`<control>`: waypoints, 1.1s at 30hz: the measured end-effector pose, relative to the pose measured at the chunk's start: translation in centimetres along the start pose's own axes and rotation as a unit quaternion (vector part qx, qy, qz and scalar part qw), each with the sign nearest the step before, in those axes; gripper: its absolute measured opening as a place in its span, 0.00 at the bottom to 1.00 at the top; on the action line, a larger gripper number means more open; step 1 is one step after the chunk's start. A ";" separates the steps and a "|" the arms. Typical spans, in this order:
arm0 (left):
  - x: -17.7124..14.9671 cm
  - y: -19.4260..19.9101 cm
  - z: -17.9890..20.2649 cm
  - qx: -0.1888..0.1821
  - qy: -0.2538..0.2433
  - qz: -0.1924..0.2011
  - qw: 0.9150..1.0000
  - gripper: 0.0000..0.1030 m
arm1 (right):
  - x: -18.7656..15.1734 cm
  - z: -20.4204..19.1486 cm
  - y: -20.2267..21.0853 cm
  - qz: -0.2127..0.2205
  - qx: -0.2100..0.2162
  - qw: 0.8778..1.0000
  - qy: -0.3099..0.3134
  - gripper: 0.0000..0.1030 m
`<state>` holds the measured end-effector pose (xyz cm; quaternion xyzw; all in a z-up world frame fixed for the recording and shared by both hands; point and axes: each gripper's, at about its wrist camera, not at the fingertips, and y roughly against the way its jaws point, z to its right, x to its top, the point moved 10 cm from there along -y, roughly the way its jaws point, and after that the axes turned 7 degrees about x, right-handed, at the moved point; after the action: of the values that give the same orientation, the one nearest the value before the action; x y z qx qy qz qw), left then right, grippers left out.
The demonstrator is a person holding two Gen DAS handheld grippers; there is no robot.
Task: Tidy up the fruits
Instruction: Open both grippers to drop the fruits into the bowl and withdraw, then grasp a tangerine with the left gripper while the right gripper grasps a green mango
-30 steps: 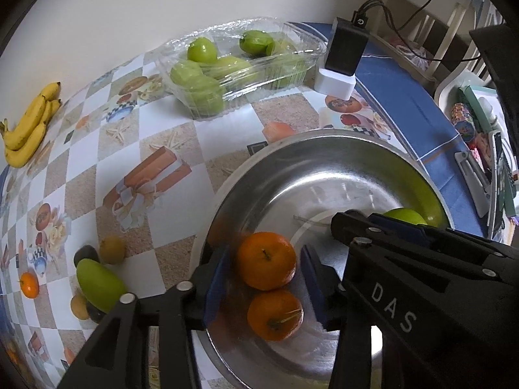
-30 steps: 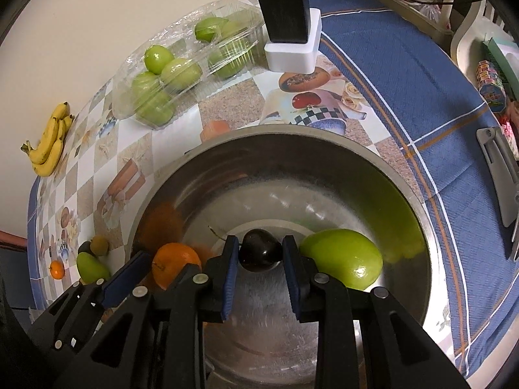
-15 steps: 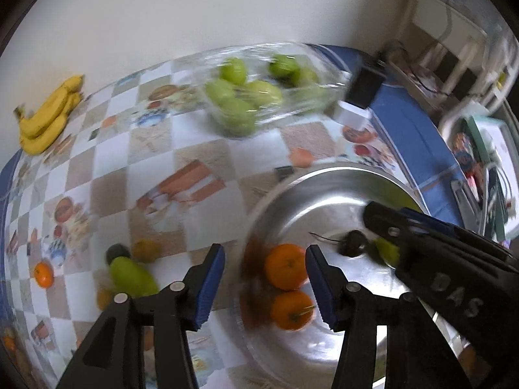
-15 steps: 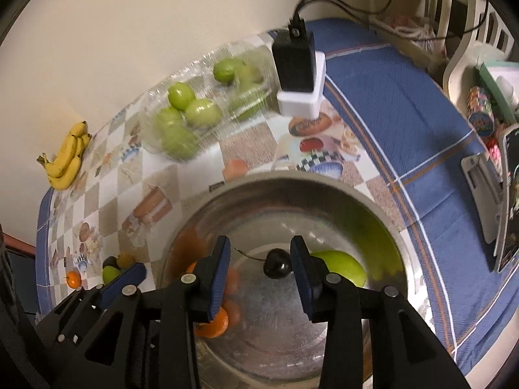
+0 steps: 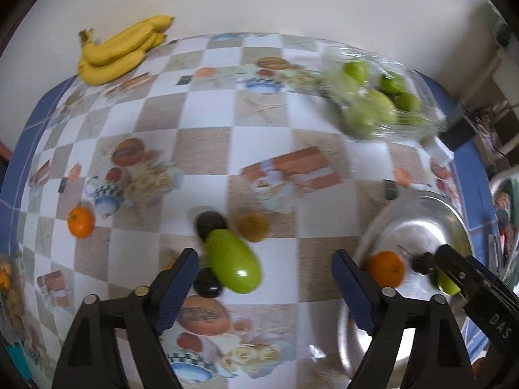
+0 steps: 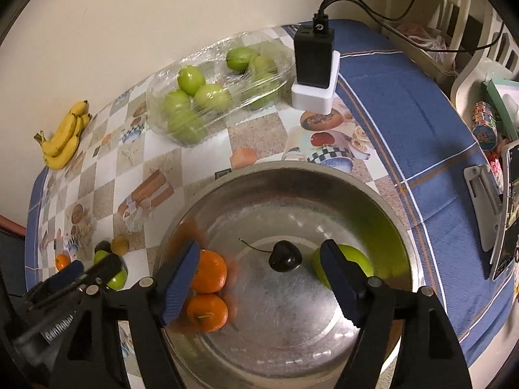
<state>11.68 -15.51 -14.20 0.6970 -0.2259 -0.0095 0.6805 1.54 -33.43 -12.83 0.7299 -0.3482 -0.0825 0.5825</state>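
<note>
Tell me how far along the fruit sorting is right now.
Done: the metal bowl holds two oranges, a dark cherry and a green fruit. In hand: nothing; both the left gripper and the right gripper are opening, empty. Left: a green mango, several small fruits around it and one orange on the tablecloth.

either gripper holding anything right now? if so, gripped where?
Nothing is held. The right gripper is opening above the dark cherry, which lies loose in the steel bowl. The left gripper is opening over the green mango on the table, pads clear of it.
</note>
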 end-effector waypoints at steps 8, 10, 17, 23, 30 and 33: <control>0.7 0.0 -4.2 0.016 0.027 0.010 0.999 0.97 | 0.0 -0.5 -0.4 -0.002 -0.005 1.000 0.006 0.87; 1.0 0.1 -5.2 0.023 0.032 0.014 0.999 1.00 | 0.0 -0.8 -0.5 -0.003 -0.005 1.000 0.008 0.87; 1.6 0.3 -10.1 0.042 0.067 0.027 0.997 1.00 | 0.1 -2.3 -0.6 0.007 -0.003 1.000 0.018 0.96; 1.8 0.5 -13.9 0.059 0.089 0.034 0.994 1.00 | 0.3 -4.2 -0.6 0.017 0.006 0.999 0.033 0.97; 1.8 0.8 -18.4 0.070 0.114 0.043 0.990 1.00 | 0.4 -7.9 -0.6 0.024 0.040 0.998 0.045 0.97; 1.6 0.8 -20.1 0.075 0.125 0.047 0.988 1.00 | 0.1 -9.8 -1.0 0.023 0.054 0.997 0.053 0.97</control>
<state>19.30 2.94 -11.46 0.7305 -0.1713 0.1266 0.6488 7.18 -25.60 -10.69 0.7557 -0.3371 -0.0114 0.5614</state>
